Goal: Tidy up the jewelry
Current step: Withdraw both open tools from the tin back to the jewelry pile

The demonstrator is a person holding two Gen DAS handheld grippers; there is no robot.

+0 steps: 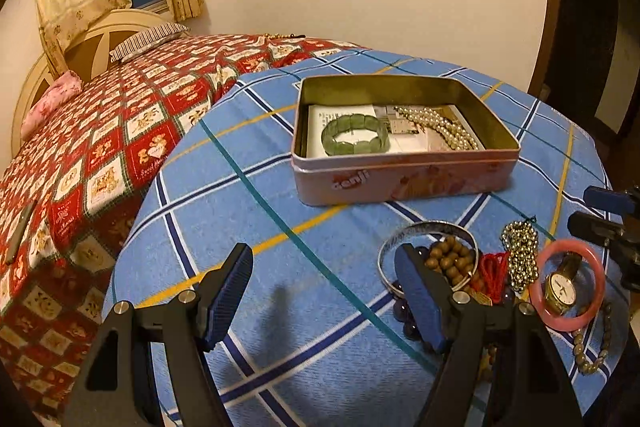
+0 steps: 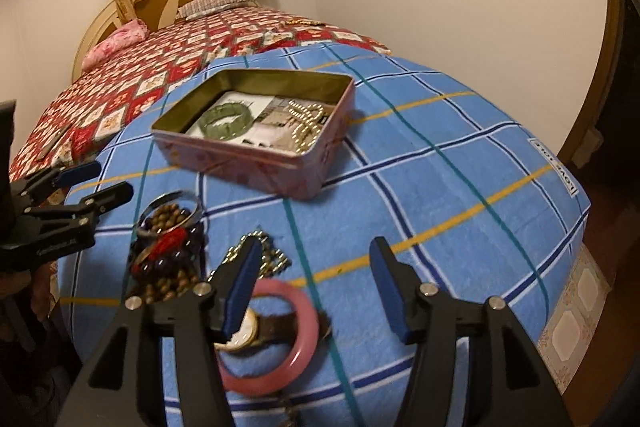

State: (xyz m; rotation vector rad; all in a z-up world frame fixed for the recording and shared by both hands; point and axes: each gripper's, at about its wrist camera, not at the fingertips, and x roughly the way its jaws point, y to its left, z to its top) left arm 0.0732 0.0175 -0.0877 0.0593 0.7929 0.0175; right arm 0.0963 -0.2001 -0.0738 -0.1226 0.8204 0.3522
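**Two pieces in the tin, the heap not yet sorted**

While both pairs of jaws stood open and empty, we looked outward from them over the blue checked cloth (image 1: 248, 163). Our left gripper (image 1: 326, 301) had its jaws spread wide, with only bare cloth between the pads; its right finger stood in front of the edge of the jewelry heap, and we could not tell whether it touched anything. Our right gripper (image 2: 316, 291) was about half open and held nothing. Its left finger stood in front of the pink bangle (image 2: 280, 339), inside which lay the gold wristwatch (image 2: 244, 333), and its right finger was over plain cloth.

Just beyond the fingers lay the unsorted pieces, close together and partly on top of each other: the silver bangle (image 1: 424, 229) around some brown wooden beads (image 1: 450, 259), a red cord (image 1: 494, 269), a gold bead chain (image 1: 520, 251), dark purple beads (image 1: 404, 315) and a string of brownish beads (image 1: 596, 351) at the edge of the cloth.

Farther away, well apart from the heap, stood the pink tin (image 1: 404, 179), open, with printed paper on its bottom. In it we saw the green stone bracelet (image 1: 354, 139) on the left and the pearl strand (image 1: 440, 127) on the right.

We judged that the task was at an early stage: two pieces were put away, and the bigger part, at least seven pieces, was still waiting on the cloth. The pink bangle or the watch seemed the nearest thing for our right gripper to take.
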